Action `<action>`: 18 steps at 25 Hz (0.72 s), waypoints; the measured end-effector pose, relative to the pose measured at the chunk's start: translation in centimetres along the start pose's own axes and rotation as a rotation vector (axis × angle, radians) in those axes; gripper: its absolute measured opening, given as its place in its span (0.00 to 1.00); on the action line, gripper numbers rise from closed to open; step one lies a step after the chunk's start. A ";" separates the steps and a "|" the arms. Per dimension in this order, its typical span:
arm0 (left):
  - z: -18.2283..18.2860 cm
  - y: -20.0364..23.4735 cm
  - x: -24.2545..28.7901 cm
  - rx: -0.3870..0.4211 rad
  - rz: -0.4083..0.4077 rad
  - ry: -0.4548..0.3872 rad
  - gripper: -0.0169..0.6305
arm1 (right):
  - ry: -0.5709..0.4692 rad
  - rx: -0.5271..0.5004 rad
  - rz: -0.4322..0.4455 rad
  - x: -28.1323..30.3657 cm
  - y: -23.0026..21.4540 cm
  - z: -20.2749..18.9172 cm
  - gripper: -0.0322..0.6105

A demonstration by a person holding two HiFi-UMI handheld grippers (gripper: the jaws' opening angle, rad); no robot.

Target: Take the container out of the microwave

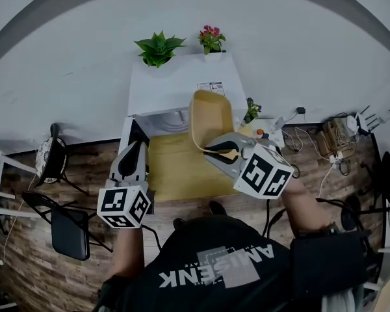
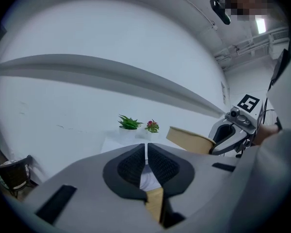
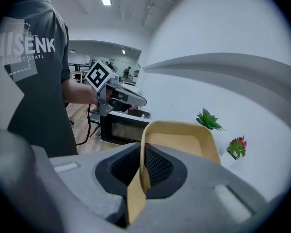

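The tan container point(image 1: 211, 112) hangs tilted on edge above the yellow table point(image 1: 175, 174), in front of the white microwave point(image 1: 179, 86). My right gripper point(image 1: 212, 152) is shut on its rim; in the right gripper view the rim point(image 3: 144, 154) runs between the pads and the container point(image 3: 182, 140) rises beyond them. My left gripper point(image 1: 134, 149) is shut with nothing between its jaws and hovers by the microwave's open dark-windowed door point(image 3: 122, 128). The left gripper view shows its own jaws point(image 2: 146, 152) together, with the container point(image 2: 190, 140) and right gripper point(image 2: 229, 132) to the right.
Two potted plants point(image 1: 158, 49) point(image 1: 211, 39) stand on the microwave. Black chairs point(image 1: 68, 229) sit at the left on the wooden floor. Cables and small devices point(image 1: 335, 142) lie at the right. The person's body fills the bottom of the head view.
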State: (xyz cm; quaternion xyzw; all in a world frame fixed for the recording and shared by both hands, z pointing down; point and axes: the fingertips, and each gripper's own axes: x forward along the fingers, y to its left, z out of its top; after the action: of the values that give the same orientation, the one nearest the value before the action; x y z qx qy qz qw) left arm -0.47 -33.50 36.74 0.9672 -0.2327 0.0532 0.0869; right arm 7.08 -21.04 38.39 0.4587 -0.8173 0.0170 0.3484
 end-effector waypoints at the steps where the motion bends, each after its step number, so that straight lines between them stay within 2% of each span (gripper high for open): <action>1: 0.1 -0.2 0.0 -0.001 0.001 -0.001 0.04 | -0.001 -0.005 -0.001 -0.1 -0.1 0.0 0.09; 7: 0.9 -0.8 -0.1 -0.041 -0.009 -0.014 0.03 | -0.009 -0.016 -0.008 -0.8 -0.9 -0.1 0.09; 18: 2.1 0.2 -0.6 -0.022 0.081 -0.059 0.03 | -0.019 -0.065 0.024 -0.7 -1.5 0.1 0.09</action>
State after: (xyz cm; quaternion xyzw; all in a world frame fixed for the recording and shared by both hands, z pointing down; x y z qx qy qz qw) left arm -0.97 -33.82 34.63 0.9571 -0.2748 0.0255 0.0884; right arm 8.37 -21.43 37.51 0.4373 -0.8263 -0.0096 0.3549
